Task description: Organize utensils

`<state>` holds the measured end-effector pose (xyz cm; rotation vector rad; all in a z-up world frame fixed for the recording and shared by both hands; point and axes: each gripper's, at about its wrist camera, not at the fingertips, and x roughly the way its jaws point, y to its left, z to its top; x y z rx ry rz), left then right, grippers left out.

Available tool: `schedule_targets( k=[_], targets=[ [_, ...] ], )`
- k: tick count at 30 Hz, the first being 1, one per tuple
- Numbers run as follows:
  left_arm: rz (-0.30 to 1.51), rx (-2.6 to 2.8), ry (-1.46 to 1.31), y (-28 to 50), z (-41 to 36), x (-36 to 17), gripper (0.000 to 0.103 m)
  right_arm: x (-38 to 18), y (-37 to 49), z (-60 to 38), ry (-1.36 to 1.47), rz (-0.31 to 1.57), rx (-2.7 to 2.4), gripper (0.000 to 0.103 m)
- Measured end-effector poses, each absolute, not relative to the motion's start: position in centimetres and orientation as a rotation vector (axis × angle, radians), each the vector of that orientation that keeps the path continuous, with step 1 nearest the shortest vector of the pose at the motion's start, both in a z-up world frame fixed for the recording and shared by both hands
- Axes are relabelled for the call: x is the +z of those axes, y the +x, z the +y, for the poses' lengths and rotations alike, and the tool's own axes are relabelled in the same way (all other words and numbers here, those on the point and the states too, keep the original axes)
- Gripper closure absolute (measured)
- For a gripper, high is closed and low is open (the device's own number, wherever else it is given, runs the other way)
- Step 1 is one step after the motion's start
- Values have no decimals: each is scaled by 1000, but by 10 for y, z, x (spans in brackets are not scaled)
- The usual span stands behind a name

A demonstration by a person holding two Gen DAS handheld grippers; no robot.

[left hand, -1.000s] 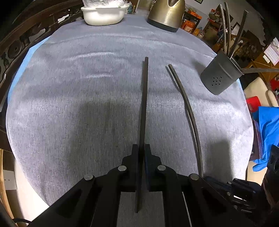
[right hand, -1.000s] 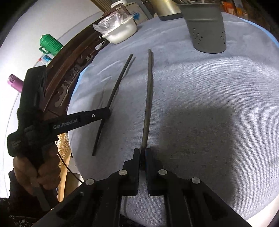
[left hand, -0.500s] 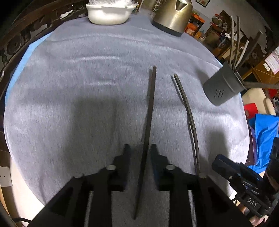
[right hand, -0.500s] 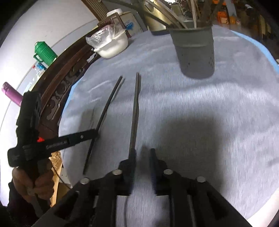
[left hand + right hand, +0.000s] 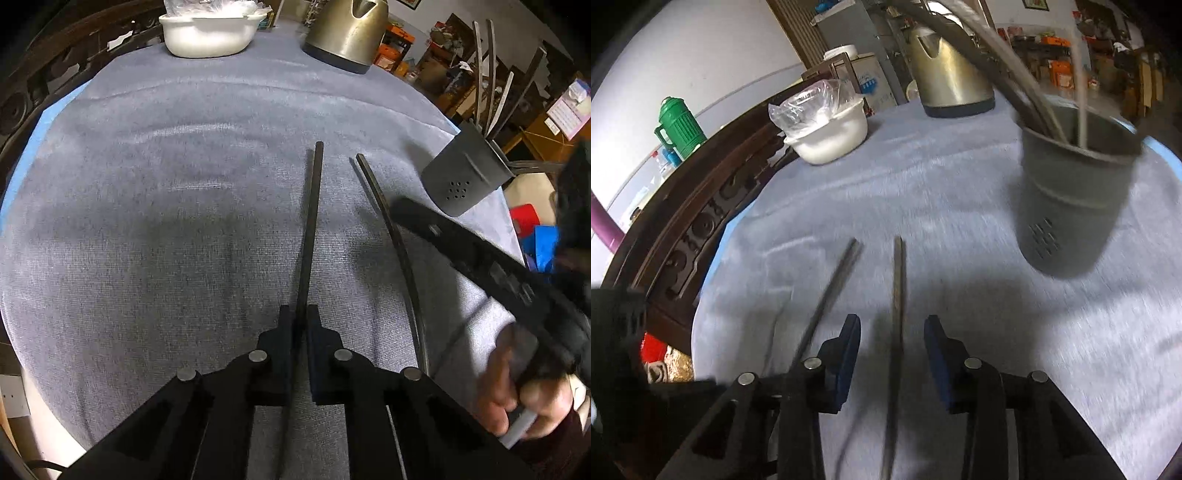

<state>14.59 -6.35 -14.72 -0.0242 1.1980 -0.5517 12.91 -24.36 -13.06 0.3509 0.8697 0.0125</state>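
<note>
Currently the left gripper [image 5: 300, 317] is seen at bottom centre of the left wrist view, jaws closed onto a dark chopstick [image 5: 310, 229] that runs from between the pads up toward mid-frame over the grey tablecloth [image 5: 147, 221]. A second chopstick [image 5: 391, 236] is seen just right of it, apart, curving from mid-frame down toward the lower right. In the right wrist view the right gripper [image 5: 892, 328] is held wide open at bottom centre; the second chopstick [image 5: 897, 295] passes through the gap between the blue pads [image 5: 846, 354], and no contact with either pad can be made out. The clamped chopstick [image 5: 831, 291] is seen left of it, blurred, angling down toward the left gripper body at lower left. A grey perforated utensil holder [image 5: 1071, 206] is placed at right of that frame, with several utensils [image 5: 1027, 92] standing in it; in the left wrist view the same holder [image 5: 465, 177] is seen at upper right. A steel kettle [image 5: 343, 33] is located at top centre and a white bowl [image 5: 207, 33] with a plastic bag in it at upper left. A green flask [image 5: 679, 129] is visible at left edge, beyond the carved dark wooden rail [image 5: 701, 206]. The person's right hand [image 5: 517, 402] is seen at lower right, gripping the handle.
</note>
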Motion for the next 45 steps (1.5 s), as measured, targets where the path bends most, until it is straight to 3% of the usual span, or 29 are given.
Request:
schedule_targets(
  k=[4,7,9,11,19,23,31,34,41,43,45],
  targets=[
    [1213,-563,-61,143,-57,-148,97,-138,151,-242,369,890,-17,71],
    [1218,-565,-69,141,-58,-146,97,-147,164,-240,368,920,-48,80],
    [1222,-568,-76,139,-55,-145,97,-152,168,-237,346,933,-59,93],
    [1227,-575,-79,136,-51,-144,97,-152,167,-235,313,931,-65,96],
    [1206,-571,-104,152,-35,-126,96,-142,142,-249,348,911,-59,97],
    [1186,-567,-75,173,-43,-119,74,-137,127,-258,355,906,-58,97],
    [1217,-546,-15,219,-74,-129,72,-139,105,-277,356,916,-82,97],
    [1221,-542,28,228,-87,-134,66,-142,104,-286,383,924,-89,95],
    [1209,-524,102,240,-107,-137,66,-144,110,-298,448,935,-97,95],
    [1198,-529,127,239,-113,-138,72,-143,113,-300,470,927,-98,94],
    [1182,-528,159,237,-118,-137,88,-143,117,-300,475,923,-100,94]
  ],
)
